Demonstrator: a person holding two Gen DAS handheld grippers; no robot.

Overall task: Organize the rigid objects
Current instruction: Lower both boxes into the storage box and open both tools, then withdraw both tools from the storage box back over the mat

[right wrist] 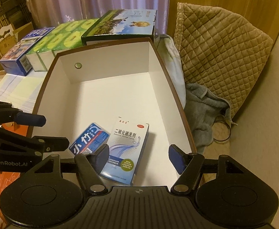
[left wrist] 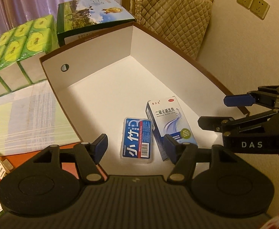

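Both grippers hang over the near end of a white-lined box. The left gripper has its fingers spread wide with nothing between them; the right gripper is likewise open and empty. On the box floor, at its near end, a blue floss case lies just left of a blue-and-white carton, the two touching.

This is looking like a lived-in room of a home. Pale curtains are hanging behind the table, a quilted beige cover is draping over something against the wooden panelling, and a grey towel is lying crumpled beside it. Packs of green tissues and a printed carton are sitting stacked, with wall sockets showing on the cream wall.
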